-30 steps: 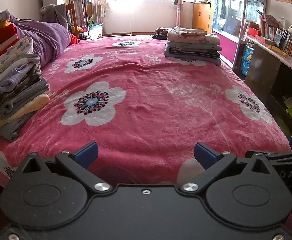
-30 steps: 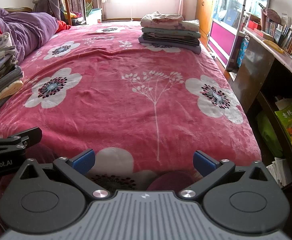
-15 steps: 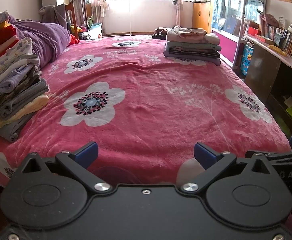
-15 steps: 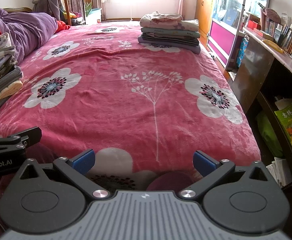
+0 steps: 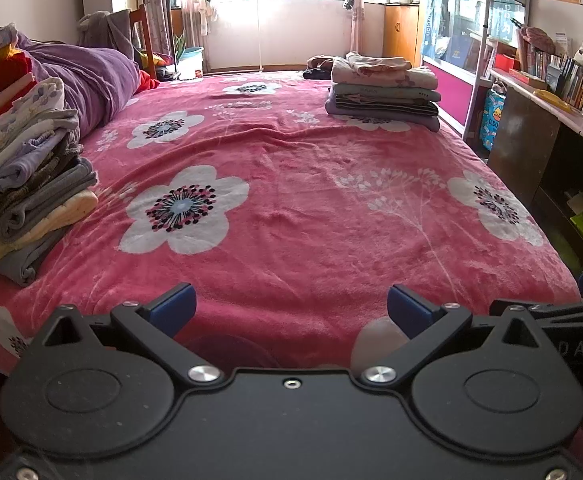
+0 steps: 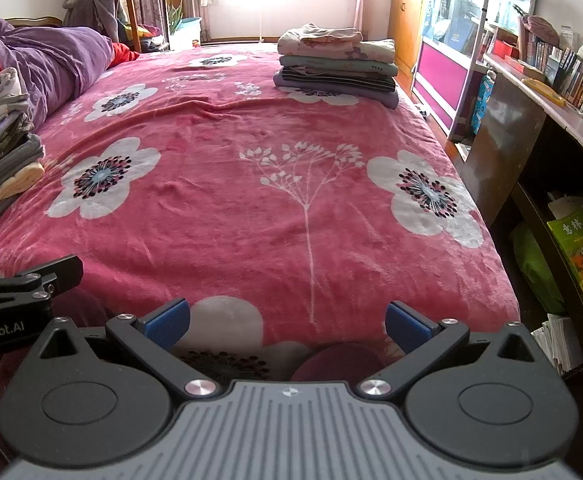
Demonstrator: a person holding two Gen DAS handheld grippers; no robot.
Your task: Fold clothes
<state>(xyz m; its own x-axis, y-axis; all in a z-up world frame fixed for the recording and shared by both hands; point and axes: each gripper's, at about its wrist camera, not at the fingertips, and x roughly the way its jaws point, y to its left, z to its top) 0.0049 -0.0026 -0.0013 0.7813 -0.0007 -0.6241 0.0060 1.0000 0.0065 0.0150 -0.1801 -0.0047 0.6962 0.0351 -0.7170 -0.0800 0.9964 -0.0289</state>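
Both grippers, left gripper (image 5: 290,307) and right gripper (image 6: 287,324), are hovering with fingers spread wide and empty over the pink bedspread (image 5: 311,208). Two stacks are sitting there, a loose stack (image 5: 27,184) at left and a folded stack (image 5: 383,96) far right; their cloth is looking soft, light and limp, so I am judging a pinch at a hem or corner best

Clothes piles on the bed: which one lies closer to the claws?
The untidy pile at the left edge, with grey and cream items at the bottom. The neat stack topped by a pink floral piece sits far up the bed, right side.
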